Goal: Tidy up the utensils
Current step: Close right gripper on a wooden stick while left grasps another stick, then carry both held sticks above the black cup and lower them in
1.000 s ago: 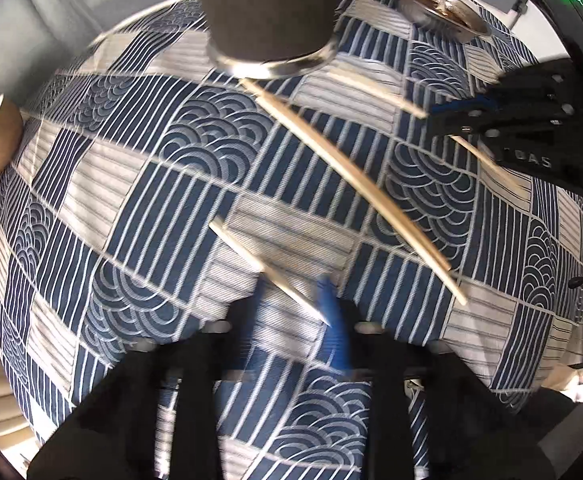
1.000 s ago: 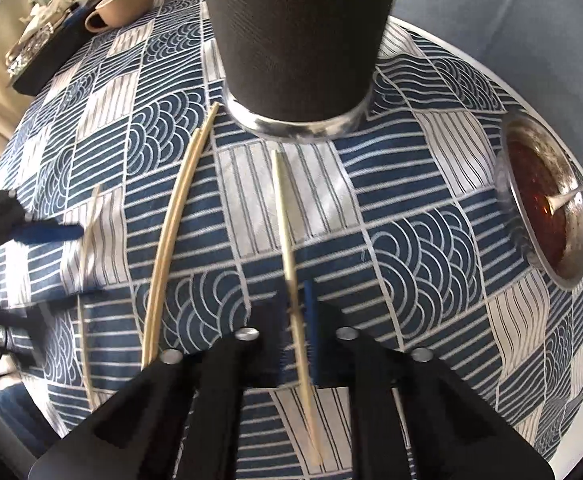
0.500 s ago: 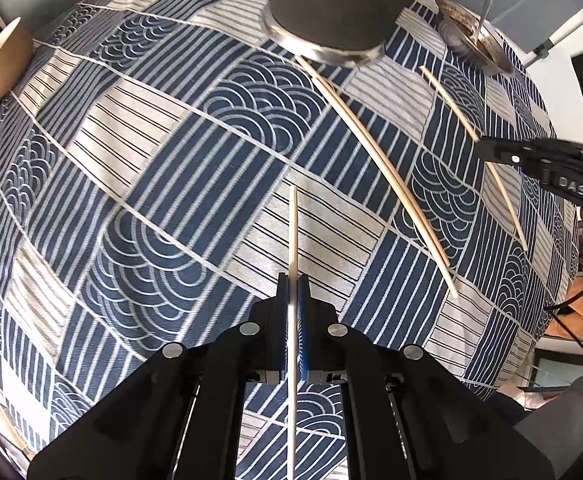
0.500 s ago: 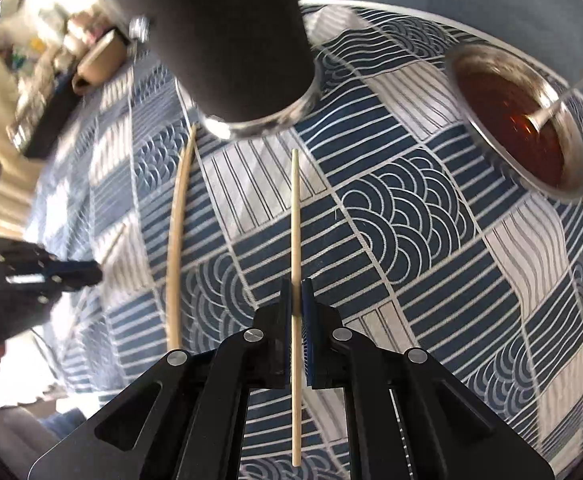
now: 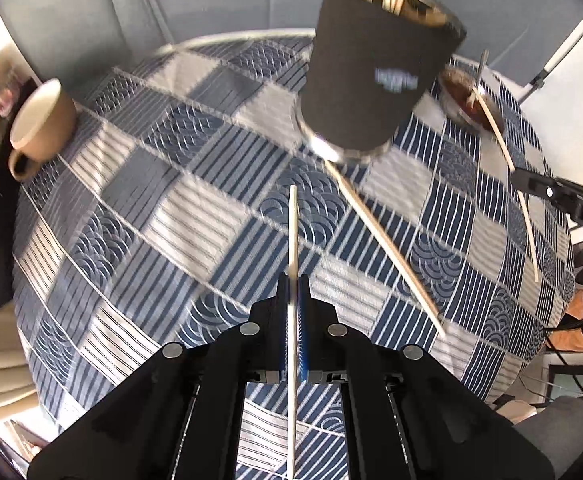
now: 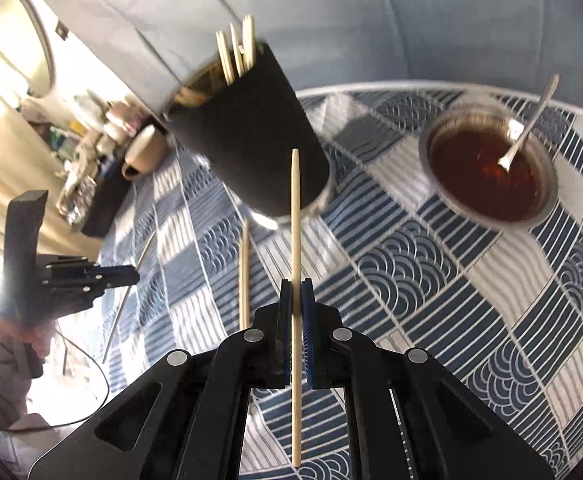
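A: Blue-and-white patterned tablecloth (image 5: 195,216) first. What is nearest?

B: Each gripper is clamped on one pale wooden chopstick: left gripper (image 5: 292,312), its chopstick (image 5: 292,232); right gripper (image 6: 296,312), its chopstick (image 6: 295,216).

A: And beyond?

B: A loose pair of chopsticks (image 5: 387,248) lies on the cloth below the tall black cylindrical holder (image 5: 375,80), which already has several sticks in it. Roughly halfway, I judge.

Your left tongs (image 5: 292,280), open a second ago, now pinch one chopstick (image 5: 292,232); your right tongs (image 6: 296,286) lift another chopstick (image 6: 295,216) off the counter (image 6: 431,280).
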`<state>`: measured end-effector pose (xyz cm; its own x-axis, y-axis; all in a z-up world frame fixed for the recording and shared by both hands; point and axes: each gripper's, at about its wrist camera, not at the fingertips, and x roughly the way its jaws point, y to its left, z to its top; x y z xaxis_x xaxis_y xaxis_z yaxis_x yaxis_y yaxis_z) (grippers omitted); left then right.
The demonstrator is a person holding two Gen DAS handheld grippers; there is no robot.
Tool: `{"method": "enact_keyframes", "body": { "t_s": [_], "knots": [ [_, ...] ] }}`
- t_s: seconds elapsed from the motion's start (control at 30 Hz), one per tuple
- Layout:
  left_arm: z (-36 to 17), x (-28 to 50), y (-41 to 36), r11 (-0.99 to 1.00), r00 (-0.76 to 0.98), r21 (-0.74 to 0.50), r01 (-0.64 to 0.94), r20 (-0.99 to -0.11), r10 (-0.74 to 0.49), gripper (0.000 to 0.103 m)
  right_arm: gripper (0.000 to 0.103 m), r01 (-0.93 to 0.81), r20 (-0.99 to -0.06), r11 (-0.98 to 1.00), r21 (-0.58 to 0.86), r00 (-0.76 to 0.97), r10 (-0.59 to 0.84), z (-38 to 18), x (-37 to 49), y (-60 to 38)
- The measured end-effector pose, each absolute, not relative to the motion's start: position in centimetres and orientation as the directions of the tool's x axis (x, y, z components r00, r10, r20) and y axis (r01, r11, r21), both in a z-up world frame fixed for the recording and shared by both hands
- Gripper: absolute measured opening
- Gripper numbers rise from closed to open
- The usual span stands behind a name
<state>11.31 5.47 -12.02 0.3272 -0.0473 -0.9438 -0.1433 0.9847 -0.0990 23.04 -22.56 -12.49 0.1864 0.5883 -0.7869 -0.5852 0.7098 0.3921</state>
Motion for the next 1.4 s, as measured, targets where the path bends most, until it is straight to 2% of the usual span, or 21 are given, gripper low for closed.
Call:
{"method": "enact_keyframes", "body": {
  "t_s": [0.37, 0.73, 1.1, 1.27, 1.4],
  "knots": [
    [-5.9, 16.1, 4.5, 0.991, 0.456, -0.083, -0.104, -0.890, -0.027, 0.005, 0.005, -0.586, -0.685, 0.705, 0.400, 0.321, 0.654, -7.0, 24.4, -22.4],
    [0.3, 18.6, 4.4, 0.985, 0.592, -0.160, -0.065, -0.801, -0.091, 0.005, 0.005, -0.621, -0.592, 0.679, 0.392, 0.394, 0.702, -2.4, 25.7, -21.2],
    [3.0, 22.7, 5.0, 0.975, 0.660, -0.214, -0.057, -0.741, -0.124, 0.005, 0.005, -0.629, -0.538, 0.661, 0.410, 0.418, 0.732, -1.0, 28.8, -19.4],
    [3.3, 24.8, 5.2, 0.966, 0.691, -0.258, -0.003, -0.699, -0.185, 0.005, 0.005, -0.625, -0.504, 0.645, 0.440, 0.423, 0.753, -1.3, 31.0, -18.4],
    [2.8, 26.8, 5.5, 0.969, 0.714, -0.247, -0.004, -0.679, -0.170, 0.005, 0.005, -0.629, -0.498, 0.627, 0.460, 0.402, 0.768, -2.0, 32.7, -16.9]
  ]
}}
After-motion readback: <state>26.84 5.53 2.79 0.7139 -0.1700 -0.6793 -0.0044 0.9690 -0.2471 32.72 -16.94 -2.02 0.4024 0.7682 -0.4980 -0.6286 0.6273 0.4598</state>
